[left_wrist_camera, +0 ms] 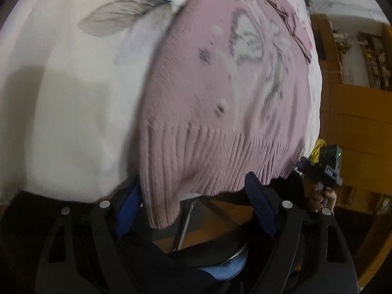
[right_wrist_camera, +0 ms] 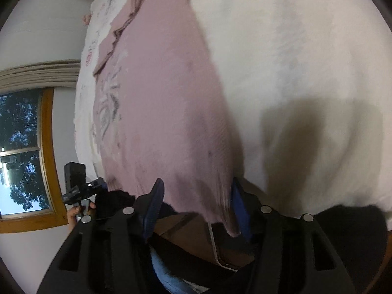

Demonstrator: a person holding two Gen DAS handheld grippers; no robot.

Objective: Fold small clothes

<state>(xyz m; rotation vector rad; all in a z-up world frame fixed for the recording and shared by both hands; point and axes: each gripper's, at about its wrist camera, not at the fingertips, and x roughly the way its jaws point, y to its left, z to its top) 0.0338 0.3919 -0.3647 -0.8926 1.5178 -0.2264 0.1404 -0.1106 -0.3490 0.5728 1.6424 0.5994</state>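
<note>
A pink knit sweater (left_wrist_camera: 208,85) with a pale grey-white pattern lies flat on a white bedsheet (left_wrist_camera: 73,98). Its ribbed hem (left_wrist_camera: 196,161) hangs slightly over the bed's near edge. My left gripper (left_wrist_camera: 193,181) is open, and the hem's left corner sits between its blue pads (left_wrist_camera: 127,210). In the right wrist view, the sweater (right_wrist_camera: 159,98) runs away toward the collar. My right gripper (right_wrist_camera: 197,182) is open too, with the hem's right corner (right_wrist_camera: 227,220) next to its right pad (right_wrist_camera: 241,208). Each view shows the other gripper held in a hand: the right (left_wrist_camera: 325,169), the left (right_wrist_camera: 78,183).
The sheet has grey leaf prints (left_wrist_camera: 117,12). Wooden furniture (left_wrist_camera: 355,122) stands beyond the bed's right side, and something yellow (left_wrist_camera: 319,147) shows by the edge. A wood-framed window (right_wrist_camera: 22,152) and a white wall (right_wrist_camera: 44,24) are on the left. Brown floor (right_wrist_camera: 191,240) lies below the edge.
</note>
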